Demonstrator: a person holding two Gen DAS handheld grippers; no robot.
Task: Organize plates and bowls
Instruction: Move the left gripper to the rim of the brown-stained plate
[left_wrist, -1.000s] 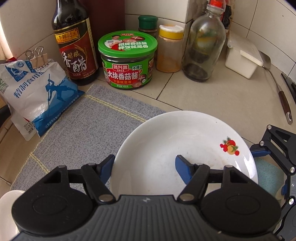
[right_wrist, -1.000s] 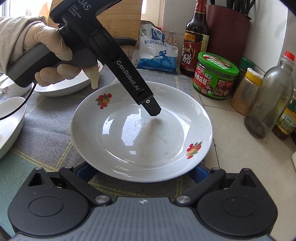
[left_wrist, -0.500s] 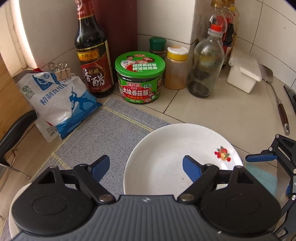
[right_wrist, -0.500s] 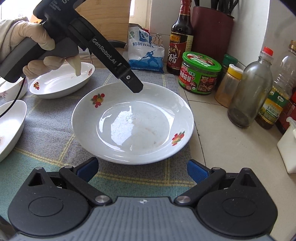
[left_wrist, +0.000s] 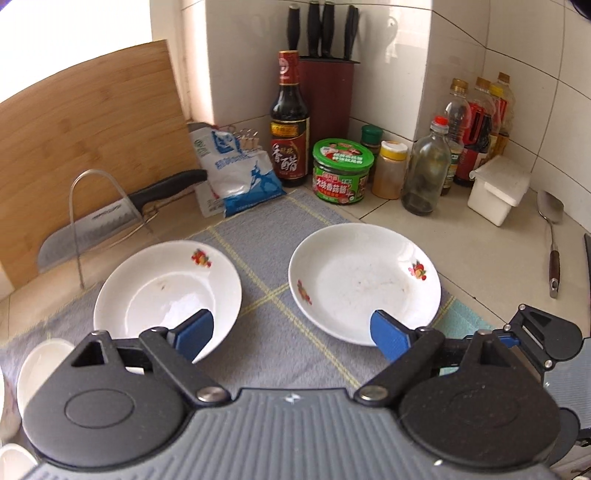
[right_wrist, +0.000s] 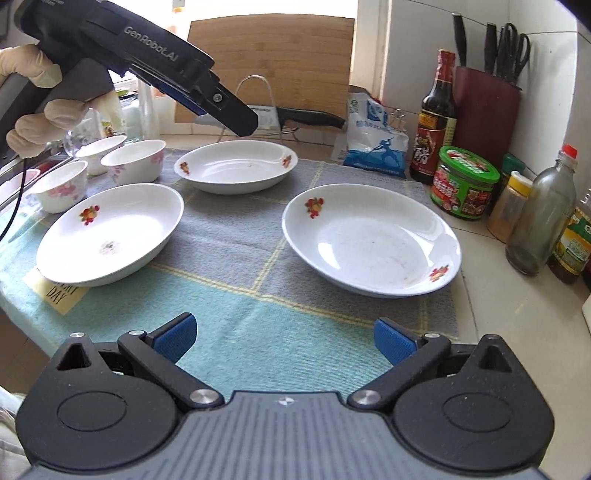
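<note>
- The left tongs (left_wrist: 291, 334) stand spread with nothing between the blue pads; their jaws have just been opening, and they hang above the cloth (left_wrist: 273, 266) between two plates rather than on either one
- The right tongs (right_wrist: 284, 338) are spread as well, empty, over the near teal end of the cloth, clear of all the crockery
- The plate with the fruit print (right_wrist: 373, 240) lies flat at the right edge of the cloth, its rim just reaching the bare worktop (right_wrist: 517, 314); I judge it was set there to start a stack near the jars
- A second plate (right_wrist: 110, 236) sits at the near left and a third plate (right_wrist: 236, 170) at the far middle, all three well apart and right side up, so none is stacked yet
- Three small flowered bowls (right_wrist: 135, 166) cluster at the far left, close together, beside the plates but not nested
- The gloved hand (right_wrist: 40, 107) holds the left tool high over the far left, which reads as a turn toward the next plate
- The condiment jar (right_wrist: 463, 181), the vinegar bottle (right_wrist: 437, 122) and the salt bag (right_wrist: 373, 140) crowd the far right corner, leaving little room there
- The cleaver (left_wrist: 107, 229) rests in a wire rack against the cutting board (left_wrist: 85, 140), out of the working area
- Next move, as I judge it: pinch the rim of one loose plate and lay it onto the right one
</note>
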